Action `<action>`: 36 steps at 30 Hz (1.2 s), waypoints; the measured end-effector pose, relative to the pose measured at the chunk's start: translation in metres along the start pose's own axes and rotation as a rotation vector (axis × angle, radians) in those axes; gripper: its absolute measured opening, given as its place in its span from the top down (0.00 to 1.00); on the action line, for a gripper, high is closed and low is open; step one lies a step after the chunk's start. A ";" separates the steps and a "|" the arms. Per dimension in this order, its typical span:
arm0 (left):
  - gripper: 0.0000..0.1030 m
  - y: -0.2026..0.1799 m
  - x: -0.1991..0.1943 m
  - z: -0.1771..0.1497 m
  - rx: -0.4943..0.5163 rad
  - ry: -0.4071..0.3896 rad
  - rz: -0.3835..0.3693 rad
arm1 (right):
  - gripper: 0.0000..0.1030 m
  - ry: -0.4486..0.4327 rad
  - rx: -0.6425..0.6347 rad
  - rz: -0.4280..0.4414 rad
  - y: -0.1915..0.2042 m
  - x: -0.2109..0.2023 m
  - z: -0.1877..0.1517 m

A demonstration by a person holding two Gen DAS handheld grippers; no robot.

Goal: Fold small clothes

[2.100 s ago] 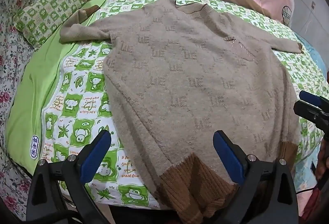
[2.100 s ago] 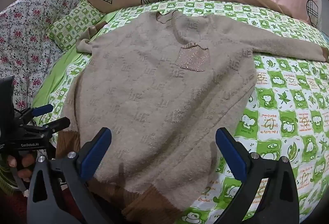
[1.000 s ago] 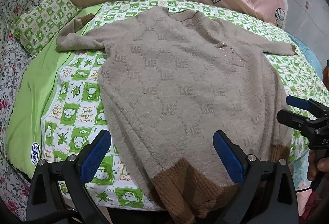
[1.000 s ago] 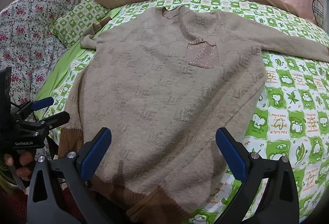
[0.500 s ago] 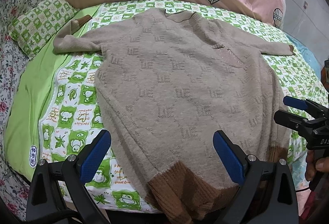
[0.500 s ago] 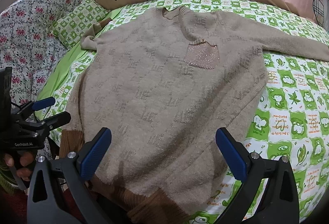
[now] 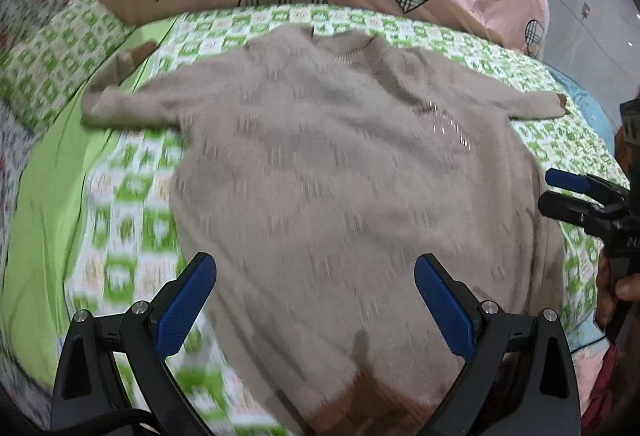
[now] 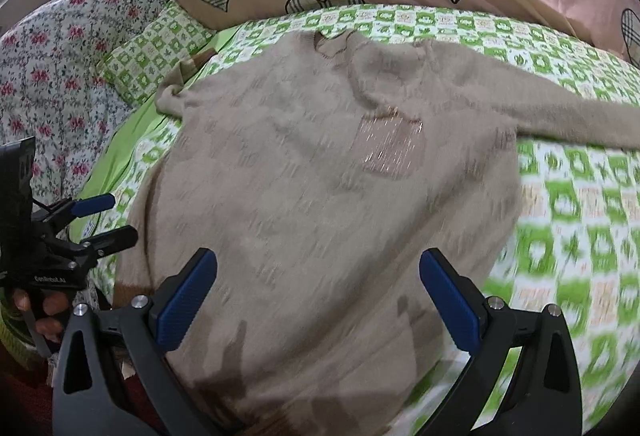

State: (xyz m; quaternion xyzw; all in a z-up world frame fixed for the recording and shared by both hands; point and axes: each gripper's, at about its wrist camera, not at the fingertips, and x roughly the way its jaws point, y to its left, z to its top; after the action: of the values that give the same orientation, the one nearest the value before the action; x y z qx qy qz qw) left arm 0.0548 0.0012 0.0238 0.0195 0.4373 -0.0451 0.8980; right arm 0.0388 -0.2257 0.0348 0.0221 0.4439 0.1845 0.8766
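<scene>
Both tongs, left (image 7: 312, 296) and right (image 8: 316, 296), gaping wide and empty, have pushed forward over the sweater (image 7: 340, 175) hem; no fold started yet.

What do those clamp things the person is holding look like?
Each tool, the left tool and the right tool, is a black plastic frame with triangular cut-outs, silver screws and two fingers faced with textured blue pads. The left one carries small white lettering and a dark cable.

- Beige knit sweater (image 7: 340, 175) lies flat, front up, on the bed, both sleeves spread sideways.
- Brown ribbed hem nearest; sparkly chest pocket (image 8: 394, 149); neckline farthest.
</scene>
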 end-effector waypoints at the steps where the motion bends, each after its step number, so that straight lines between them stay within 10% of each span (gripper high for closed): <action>1: 0.03 0.004 0.003 0.011 0.017 -0.016 0.016 | 0.02 0.000 0.003 0.007 -0.005 0.001 0.008; 8: 0.03 0.041 0.040 0.101 0.134 -0.077 0.030 | 0.02 -0.035 -0.047 0.022 -0.043 0.019 0.075; 22: 0.03 0.124 0.213 0.263 0.099 0.058 -0.098 | 0.02 0.029 -0.133 -0.039 -0.139 0.136 0.229; 25: 0.05 0.129 0.241 0.271 0.084 0.118 -0.173 | 0.24 0.106 -0.163 -0.035 -0.144 0.168 0.229; 27: 0.18 0.122 0.257 0.268 0.110 0.170 -0.180 | 0.64 0.187 -0.181 -0.037 -0.144 0.189 0.222; 29: 0.23 0.109 0.262 0.262 0.186 0.157 -0.133 | 0.84 0.213 -0.221 -0.084 -0.141 0.199 0.213; 33: 0.90 0.094 0.247 0.252 0.240 0.114 -0.156 | 0.93 0.161 -0.232 -0.138 -0.138 0.187 0.204; 36: 0.92 0.091 0.231 0.254 0.253 0.061 -0.077 | 0.94 0.103 -0.217 -0.191 -0.139 0.165 0.207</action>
State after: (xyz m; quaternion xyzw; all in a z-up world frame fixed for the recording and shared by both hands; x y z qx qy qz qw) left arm 0.4043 0.0584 -0.0017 0.1170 0.4555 -0.1336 0.8723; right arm 0.3323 -0.2724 0.0048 -0.1247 0.4656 0.1483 0.8635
